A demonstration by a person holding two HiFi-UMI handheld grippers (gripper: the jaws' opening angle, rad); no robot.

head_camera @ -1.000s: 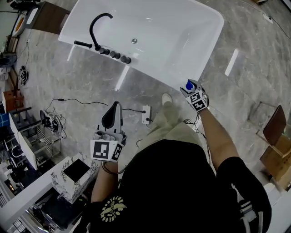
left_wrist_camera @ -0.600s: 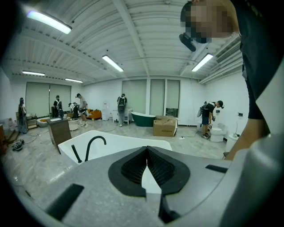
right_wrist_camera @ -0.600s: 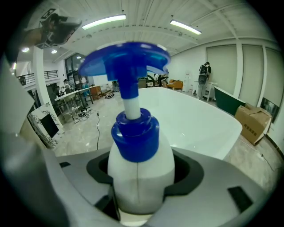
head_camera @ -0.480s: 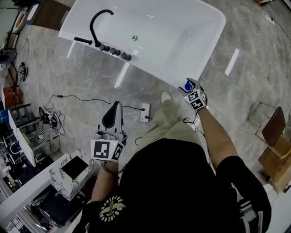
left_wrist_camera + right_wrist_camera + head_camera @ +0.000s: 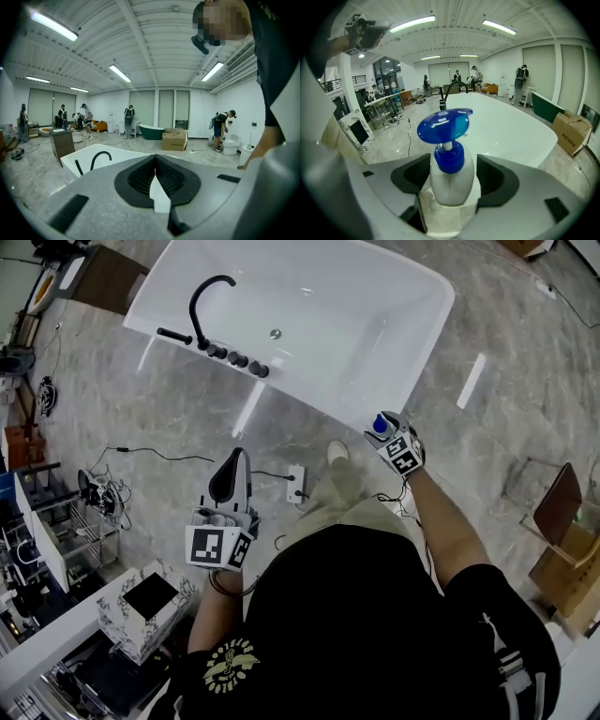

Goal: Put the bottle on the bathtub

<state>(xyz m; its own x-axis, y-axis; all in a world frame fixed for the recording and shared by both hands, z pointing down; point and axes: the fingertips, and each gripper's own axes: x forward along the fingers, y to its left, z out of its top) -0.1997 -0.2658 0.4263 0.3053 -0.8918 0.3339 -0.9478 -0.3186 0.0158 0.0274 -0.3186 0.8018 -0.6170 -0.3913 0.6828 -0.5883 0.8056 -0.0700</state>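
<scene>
head view: the right claw (image 5: pixel 384 431) grips the bottle (image 5: pixel 379 423), blue pump cap up, just off the near corner of the bathtub (image 5: pixel 422 357) and not yet over its rim; the left claw (image 5: pixel 238 459) hangs by the person's waist, well apart from the tub; the rim looks narrow and glossy, so a bottle set half on it could tip into the basin or drop to the floor.

left gripper view: jaws pressed together with nothing between them; from there it cannot steady anything.

right gripper view: jaws clamp the white body low down, the pump head standing tall above them; the bottle seems top-heavy; letting go before the base sits flat, or brushing the cap while backing off, could topple it.
</scene>
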